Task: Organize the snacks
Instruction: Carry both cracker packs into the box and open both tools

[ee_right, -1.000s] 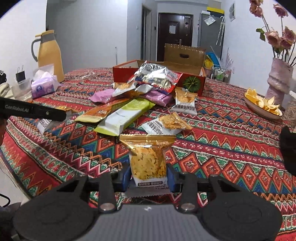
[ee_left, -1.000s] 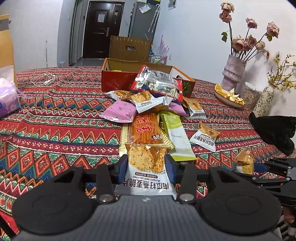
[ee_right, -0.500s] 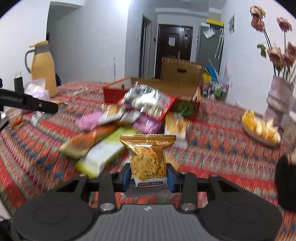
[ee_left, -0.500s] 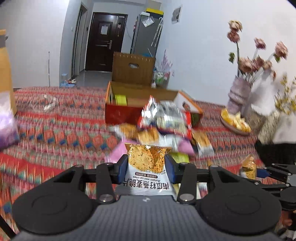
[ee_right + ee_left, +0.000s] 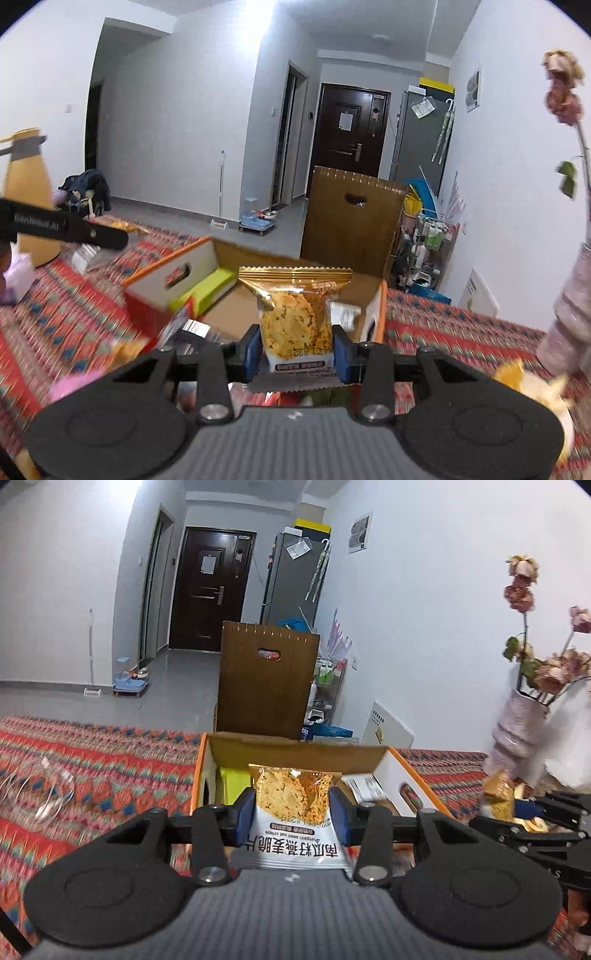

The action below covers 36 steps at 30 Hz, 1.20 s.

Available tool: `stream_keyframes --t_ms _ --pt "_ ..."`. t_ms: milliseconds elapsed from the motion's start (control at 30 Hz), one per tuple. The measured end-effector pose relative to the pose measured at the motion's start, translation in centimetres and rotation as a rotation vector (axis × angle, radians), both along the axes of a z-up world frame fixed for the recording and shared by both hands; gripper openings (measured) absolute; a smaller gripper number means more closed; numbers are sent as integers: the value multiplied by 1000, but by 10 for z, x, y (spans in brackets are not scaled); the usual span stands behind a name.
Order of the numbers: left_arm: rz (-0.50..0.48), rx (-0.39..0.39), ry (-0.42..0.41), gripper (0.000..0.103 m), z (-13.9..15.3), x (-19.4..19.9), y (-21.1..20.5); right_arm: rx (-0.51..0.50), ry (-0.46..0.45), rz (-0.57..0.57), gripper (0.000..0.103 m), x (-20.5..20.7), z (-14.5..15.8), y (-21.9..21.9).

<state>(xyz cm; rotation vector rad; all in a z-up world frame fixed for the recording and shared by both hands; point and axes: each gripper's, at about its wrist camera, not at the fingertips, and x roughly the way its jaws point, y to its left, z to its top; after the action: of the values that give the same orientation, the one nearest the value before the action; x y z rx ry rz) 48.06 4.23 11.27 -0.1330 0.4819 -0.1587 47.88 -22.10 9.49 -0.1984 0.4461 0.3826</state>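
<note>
Aloft, the left gripper [image 5: 291,808] grips a white crisp packet [image 5: 293,814] upright, long axis vertical, its print upside down; the right gripper [image 5: 294,349] clamps a gold-topped crisp packet [image 5: 295,317] likewise. Both, level and forward-pointing, have risen from the patterned tablecloth [image 5: 110,760] to face the open orange box [image 5: 314,751].

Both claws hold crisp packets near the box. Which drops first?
Left, probably. Its claw and packet face the box squarely; the right claw and its packet come in angled.
</note>
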Motion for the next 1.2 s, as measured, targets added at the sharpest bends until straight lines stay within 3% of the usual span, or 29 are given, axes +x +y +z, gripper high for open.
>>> stream_keyframes --t_ms 233,500,567,633,667,733,967,1033,1200 --pt "-12 -15 26 43 -8 94 -1 77 112 13 39 114 -12 22" --pt "1 23 217 44 -68 204 -12 119 372 -65 39 242 -65 45" --pt "18 27 248 51 -80 218 -12 109 410 -106 40 259 -79 50" --pt "26 20 256 62 -86 222 -9 106 457 -150 56 269 -86 52" --pt "23 5 253 70 -85 220 -5 126 453 -150 60 268 -85 51" --pt "26 -25 233 74 -79 213 1 116 416 -145 65 262 -81 52" --pt "15 -10 185 75 -33 176 12 84 303 -131 69 221 -36 47" --pt "12 -10 144 77 -14 156 13 94 266 -140 80 205 -17 39" --pt "12 30 24 83 30 83 6 110 218 -132 81 145 21 13"
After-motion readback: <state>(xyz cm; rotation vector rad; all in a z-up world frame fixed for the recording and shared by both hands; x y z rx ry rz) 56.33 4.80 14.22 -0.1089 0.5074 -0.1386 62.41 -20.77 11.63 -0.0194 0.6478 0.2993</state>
